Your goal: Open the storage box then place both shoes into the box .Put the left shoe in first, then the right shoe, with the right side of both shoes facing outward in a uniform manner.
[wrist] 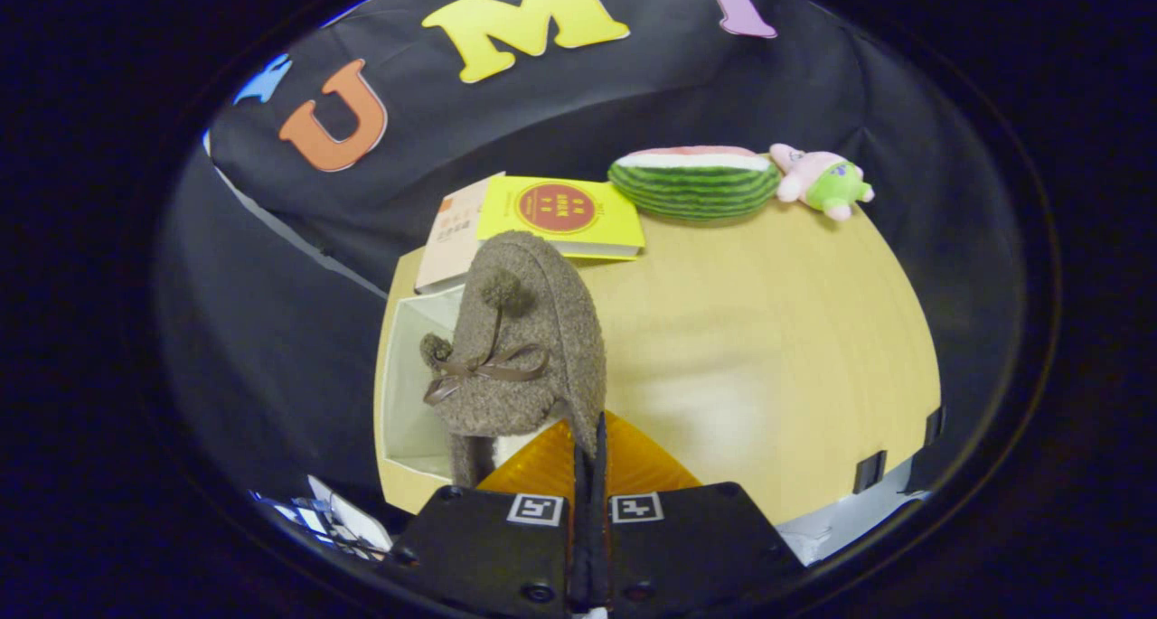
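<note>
A brown fuzzy shoe [524, 348] with two pompoms and a ribbon bow hangs just ahead of my fingers, toe pointing away. My gripper [589, 434] is shut on the shoe's rear right rim, the two fingers pressed close together. The shoe is over the white storage box [402, 393], which stands open at the table's left edge; the shoe hides much of its inside. The box's amber see-through lid [637, 465] lies folded open just under and beside my fingers.
The light wooden table [777, 348] stretches to the right of the box. Beyond the shoe lie a yellow book [560, 212] and a pale book [452, 235]. At the back edge rest a watermelon plush [694, 182] and a pink-green plush toy [824, 182].
</note>
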Tool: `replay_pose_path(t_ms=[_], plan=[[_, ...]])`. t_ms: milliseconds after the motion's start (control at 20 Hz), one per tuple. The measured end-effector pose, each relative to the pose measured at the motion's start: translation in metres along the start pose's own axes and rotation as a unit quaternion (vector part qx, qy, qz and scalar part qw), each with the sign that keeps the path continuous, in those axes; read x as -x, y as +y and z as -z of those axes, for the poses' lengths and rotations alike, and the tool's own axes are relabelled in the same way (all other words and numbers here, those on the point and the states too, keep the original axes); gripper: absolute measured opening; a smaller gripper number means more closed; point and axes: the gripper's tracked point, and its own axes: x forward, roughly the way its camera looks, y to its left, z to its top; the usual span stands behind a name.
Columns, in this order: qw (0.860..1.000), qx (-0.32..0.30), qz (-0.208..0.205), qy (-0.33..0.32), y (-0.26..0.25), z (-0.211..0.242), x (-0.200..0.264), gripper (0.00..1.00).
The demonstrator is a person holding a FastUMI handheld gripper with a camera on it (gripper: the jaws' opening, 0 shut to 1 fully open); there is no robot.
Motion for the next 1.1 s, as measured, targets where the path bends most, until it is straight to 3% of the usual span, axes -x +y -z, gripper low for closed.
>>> replay_pose_path(t_ms=[550,900,1100], plan=[[0.995,-0.039,0.005,-0.090,0.083,-0.015,-0.047,0.06],[0.993,-0.044,-0.011,-0.109,0.097,-0.005,-0.090,0.06],[0.990,-0.034,0.011,-0.135,0.088,-0.010,-0.100,0.07]])
